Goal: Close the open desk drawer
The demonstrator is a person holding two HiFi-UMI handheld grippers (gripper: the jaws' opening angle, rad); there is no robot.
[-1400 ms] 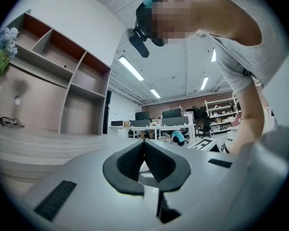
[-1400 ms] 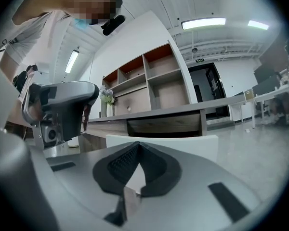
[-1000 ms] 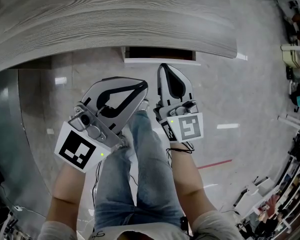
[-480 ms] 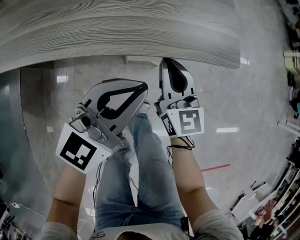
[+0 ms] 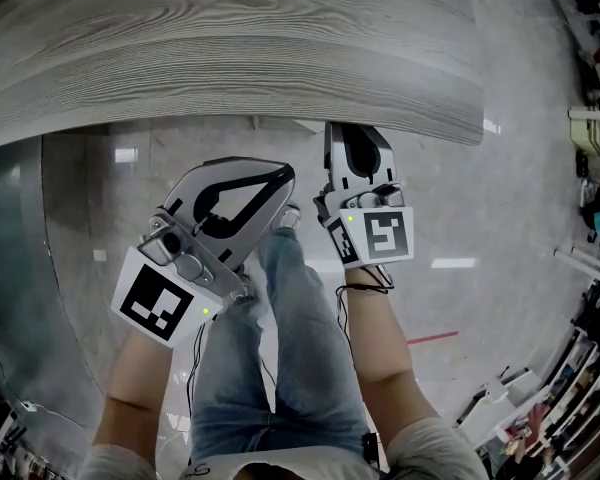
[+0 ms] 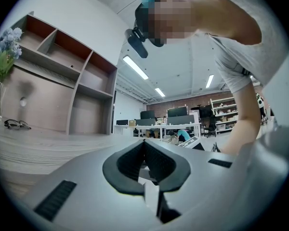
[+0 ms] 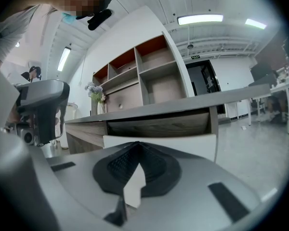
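Observation:
The grey wood-grain desk top [image 5: 230, 38] spans the head view's upper part. Only a thin white strip of the drawer front [image 5: 285, 123] shows under the desk's near edge. My right gripper [image 5: 346, 128] is shut with nothing in it, its tips at the drawer front by the desk edge. In the right gripper view the white drawer front [image 7: 188, 144] stands close ahead of the shut right gripper [image 7: 135, 148], under the desk top [image 7: 183, 106]. My left gripper [image 5: 286, 172] hangs back over the person's knee, shut and empty, with its jaws meeting [image 6: 144, 142].
The person's legs in jeans [image 5: 280, 358] are below the grippers. A dark panel [image 5: 10, 268] stands at the left. A red line [image 5: 435, 336] marks the shiny floor. On the desk are shelves [image 6: 62, 76], glasses [image 6: 14, 124] and a vase of flowers [image 6: 2, 61].
The right gripper has moved forward toward the desk, and the drawer has slid in under the desk top until only a thin strip shows. The left gripper has stayed put.

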